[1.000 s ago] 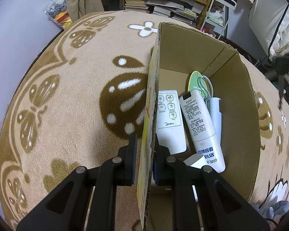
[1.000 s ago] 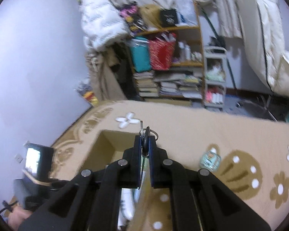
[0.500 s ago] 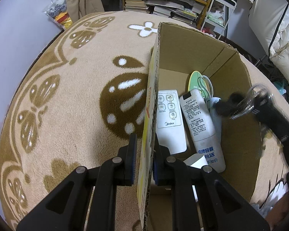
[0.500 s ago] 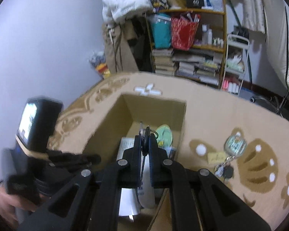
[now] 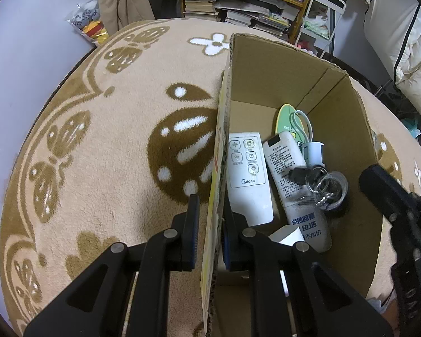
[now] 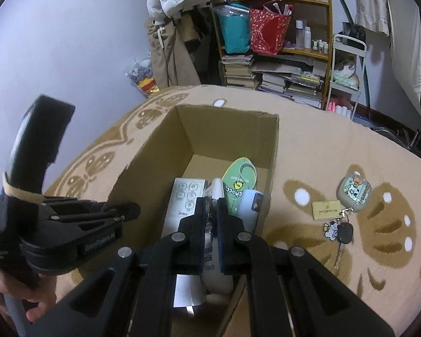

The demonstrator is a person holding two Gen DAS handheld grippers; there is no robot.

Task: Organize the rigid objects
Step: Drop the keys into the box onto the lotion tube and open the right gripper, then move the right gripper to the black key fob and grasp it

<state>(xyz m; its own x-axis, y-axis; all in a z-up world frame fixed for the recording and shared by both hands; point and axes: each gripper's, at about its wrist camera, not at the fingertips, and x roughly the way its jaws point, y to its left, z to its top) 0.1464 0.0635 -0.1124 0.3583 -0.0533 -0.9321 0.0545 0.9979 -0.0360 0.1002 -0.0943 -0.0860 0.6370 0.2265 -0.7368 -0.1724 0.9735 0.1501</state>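
The cardboard box (image 5: pixel 269 84) stands on a brown-patterned blanket (image 5: pixel 98 140). Inside lie 2 white remotes: one marked "Midea" (image 5: pixel 247 174), the other (image 5: pixel 294 185) printed in Chinese; a green tag (image 6: pixel 237 182) reads "HAPPY DAY". The left claw (image 5: pixel 209 236) is clamped on the box's near wall. The right claw (image 6: pixel 212 233) is closed on a key bunch (image 5: pixel 320 185), low inside the box. Only the right wrist view shows 1 more key set (image 6: pixel 342 224) with a cartoon pouch on the blanket, beside the box's right wall.

Patterned blanket (image 5: pixel 103 151) — cardboard box (image 6: pixel 233 129) and keychain bunch (image 6: pixel 343 219) on it
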